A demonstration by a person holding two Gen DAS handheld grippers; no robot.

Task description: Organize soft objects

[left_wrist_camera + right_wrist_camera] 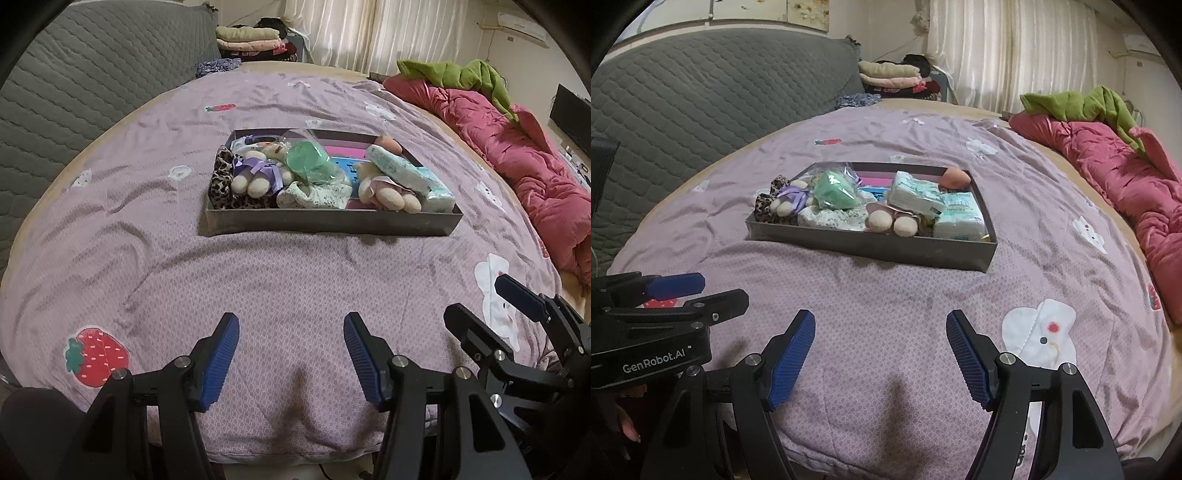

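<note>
A shallow dark tray (332,220) (871,245) sits mid-bed on the purple quilt. It holds a leopard-print cloth (221,177), two cream plush toys (255,181) (892,221), a green bagged item (308,160) (834,192), a floral cloth (314,195), tissue packs (410,171) (956,216) and an orange sponge (956,178). My left gripper (291,325) is open and empty over the quilt's near edge. My right gripper (881,321) is open and empty, to the right of the left one and also well short of the tray.
The purple quilt (184,266) covers the bed. A pink duvet (517,155) with a green garment (454,74) lies along the right side. A grey quilted cover (74,92) is on the left. Folded clothes (247,38) are stacked at the back.
</note>
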